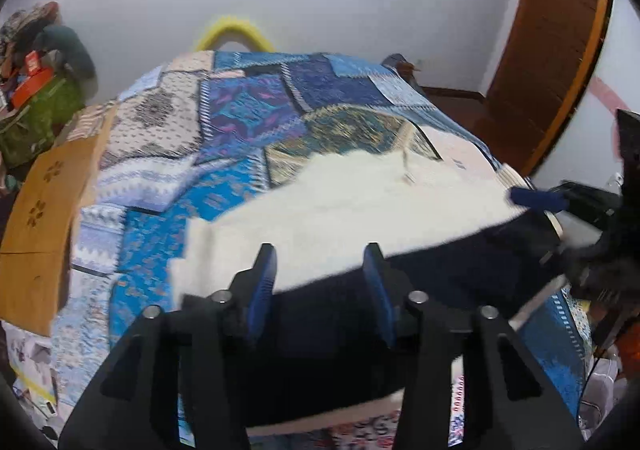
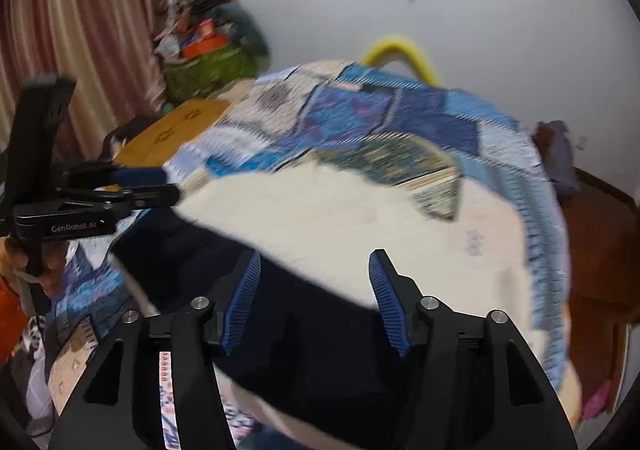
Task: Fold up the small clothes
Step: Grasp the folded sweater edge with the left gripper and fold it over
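Left gripper (image 1: 320,282) and right gripper (image 2: 316,290) both open, holding nothing, above dark navy folded garment (image 1: 420,282) on cream fleece cloth (image 1: 360,202); risk of fold springing open; fabric unpinned.

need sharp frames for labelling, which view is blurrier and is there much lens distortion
Right wrist view: heavy motion smear across the patchwork bedspread and cream cloth. Left wrist view: milder blur, quilt pattern still legible. Both: strong fisheye bending with dark corner vignetting; the wall is evenly lit, no glare.
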Motion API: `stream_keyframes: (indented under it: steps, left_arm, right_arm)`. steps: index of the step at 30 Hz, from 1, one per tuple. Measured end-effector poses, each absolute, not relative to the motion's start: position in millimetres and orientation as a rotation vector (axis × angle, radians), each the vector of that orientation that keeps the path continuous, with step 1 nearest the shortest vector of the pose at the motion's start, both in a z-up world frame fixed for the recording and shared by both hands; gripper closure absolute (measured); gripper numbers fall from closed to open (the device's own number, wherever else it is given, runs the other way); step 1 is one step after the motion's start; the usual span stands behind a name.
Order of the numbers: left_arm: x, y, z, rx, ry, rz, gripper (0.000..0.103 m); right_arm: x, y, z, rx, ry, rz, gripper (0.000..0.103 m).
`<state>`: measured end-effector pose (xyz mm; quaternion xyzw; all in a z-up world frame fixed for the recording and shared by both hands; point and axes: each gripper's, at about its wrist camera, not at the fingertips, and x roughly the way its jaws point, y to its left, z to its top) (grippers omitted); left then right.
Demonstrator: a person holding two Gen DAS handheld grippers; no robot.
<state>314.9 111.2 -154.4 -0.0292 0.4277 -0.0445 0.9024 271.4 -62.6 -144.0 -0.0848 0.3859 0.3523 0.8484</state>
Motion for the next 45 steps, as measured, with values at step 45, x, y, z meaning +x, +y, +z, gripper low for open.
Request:
stream_keyframes:
  steps: [45]
  left_arm:
    - [213.1,188.6,-242.5,-0.850,1.005,-0.015,0.020]
  right_arm:
    - [252.3,-101.3,-191.9,-0.222,0.938,0.606,0.036]
